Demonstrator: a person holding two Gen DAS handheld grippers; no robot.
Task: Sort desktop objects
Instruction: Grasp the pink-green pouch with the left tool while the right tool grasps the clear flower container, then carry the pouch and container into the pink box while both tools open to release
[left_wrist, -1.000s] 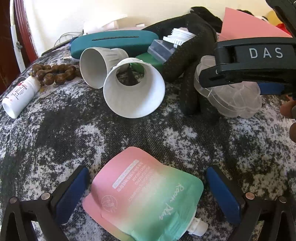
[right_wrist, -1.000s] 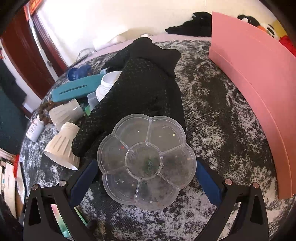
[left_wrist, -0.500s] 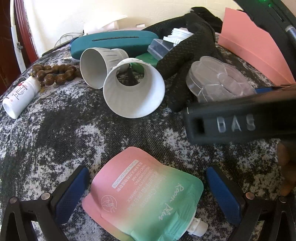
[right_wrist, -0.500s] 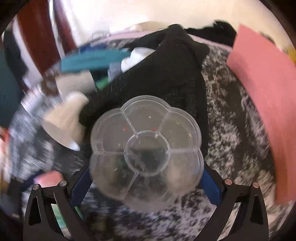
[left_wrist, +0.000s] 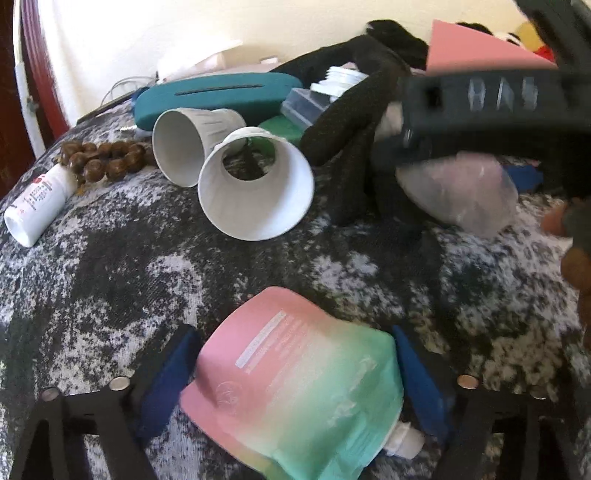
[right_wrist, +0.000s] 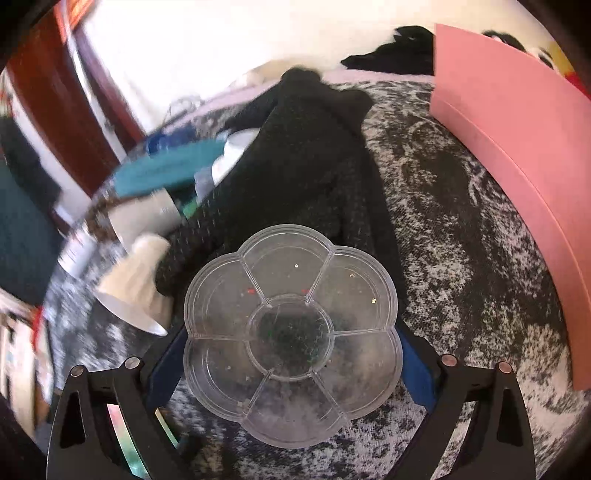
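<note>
Item: flower tray, now clamped by our right gripper; pouch, newly pinched by left gripper. Sorting proceeds.

Count, both views:
- White paper cups, lying on sides: 2.
- Spouted pouch, pink-to-green: 1.
- Clear flower-shaped compartment tray: 1; 6 petal cells plus 1 centre cell.
- Black glove: 1.
- Teal case: 1.
- White bottle: 1.
- Brown bead string: 1.
- Pink box: 1.
</note>
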